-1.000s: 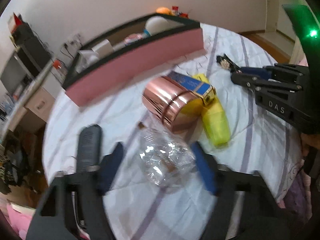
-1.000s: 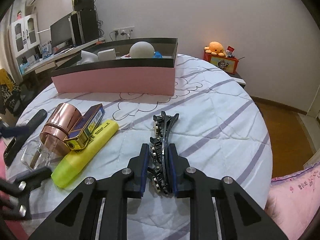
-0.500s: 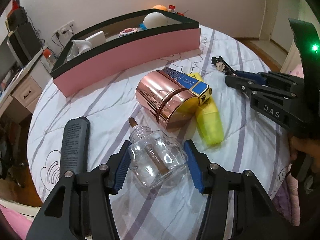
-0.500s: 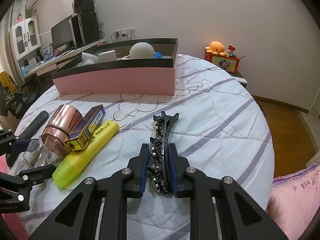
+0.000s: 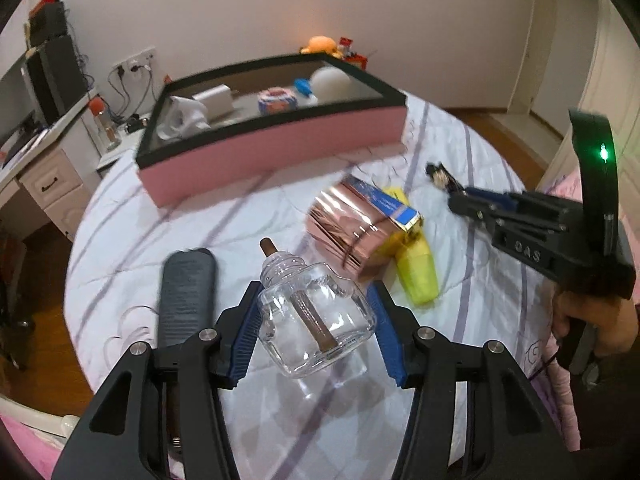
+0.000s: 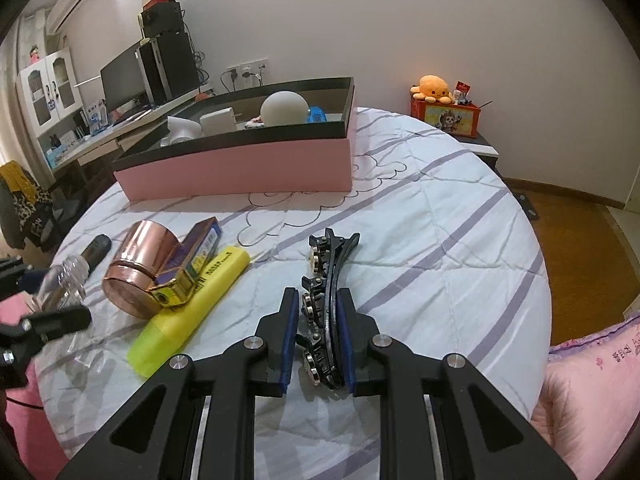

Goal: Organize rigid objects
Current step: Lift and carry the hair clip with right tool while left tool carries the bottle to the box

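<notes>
The clear glass bottle [image 5: 316, 316], with a brown wick through its neck, sits clamped between the blue pads of the left gripper [image 5: 314, 320], its neck tilted toward eleven o'clock and its base off the striped cloth [image 5: 120, 248]. At nine o'clock of the bottle lies a black ribbed handle [image 5: 186, 296]. At two o'clock of it a rose-gold cylinder [image 5: 348, 228] lies on its side, with a blue and gold box [image 5: 386, 204] touching it and a yellow highlighter [image 5: 416, 276] beside them. The pink box with black rim [image 5: 276, 148] stands at twelve o'clock, well apart, holding a white ball and other small items.

In the right wrist view the right gripper [image 6: 318, 336] is clenched on a black hair clip [image 6: 326, 280], which rests on the cloth and points toward twelve o'clock. The highlighter [image 6: 192, 308] lies at nine o'clock of the clip, the pink box [image 6: 240, 168] at eleven o'clock.
</notes>
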Tool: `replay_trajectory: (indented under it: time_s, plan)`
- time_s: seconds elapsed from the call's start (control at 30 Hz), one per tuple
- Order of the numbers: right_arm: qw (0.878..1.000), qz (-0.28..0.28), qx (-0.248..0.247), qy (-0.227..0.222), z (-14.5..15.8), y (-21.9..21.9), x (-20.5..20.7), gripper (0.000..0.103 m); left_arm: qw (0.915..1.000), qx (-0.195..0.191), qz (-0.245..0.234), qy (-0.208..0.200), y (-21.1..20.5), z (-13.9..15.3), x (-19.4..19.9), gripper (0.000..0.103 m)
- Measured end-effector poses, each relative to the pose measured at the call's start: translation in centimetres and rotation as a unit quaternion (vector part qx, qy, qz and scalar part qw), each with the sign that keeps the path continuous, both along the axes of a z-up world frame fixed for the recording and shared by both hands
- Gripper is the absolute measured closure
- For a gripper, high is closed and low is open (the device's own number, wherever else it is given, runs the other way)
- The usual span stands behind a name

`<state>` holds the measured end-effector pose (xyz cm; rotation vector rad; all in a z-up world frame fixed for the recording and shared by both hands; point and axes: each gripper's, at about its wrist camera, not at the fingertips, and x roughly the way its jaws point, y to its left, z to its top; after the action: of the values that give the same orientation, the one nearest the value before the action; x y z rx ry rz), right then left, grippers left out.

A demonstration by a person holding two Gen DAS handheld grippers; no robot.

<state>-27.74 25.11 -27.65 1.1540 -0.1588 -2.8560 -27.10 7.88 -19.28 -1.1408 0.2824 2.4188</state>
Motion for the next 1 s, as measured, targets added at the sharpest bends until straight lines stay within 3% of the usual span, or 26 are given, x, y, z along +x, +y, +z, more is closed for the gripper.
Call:
replay_trajectory:
  time_s: [0.5,0.73,1.0]
  plan:
    - [0.999,0.022,0.013,0.039,4.8,-1.0,0.2,0.084,0.9990,0.023,0.005,0.038,-1.6,3.7,-3.7,0.050]
    - [0.997,0.048,0.014,0.063,8.0,-1.1,-1.8,0.084,0.9970,0.040,-0.015,0.065,-1.0,7.5,-7.7,0.050]
    - [0.994,0.060,0.042,0.080,10.6,-1.1,-6.7,0.084,0.9971,0.044,-0.037,0.050,0.9,9.4,-14.8,0.050]
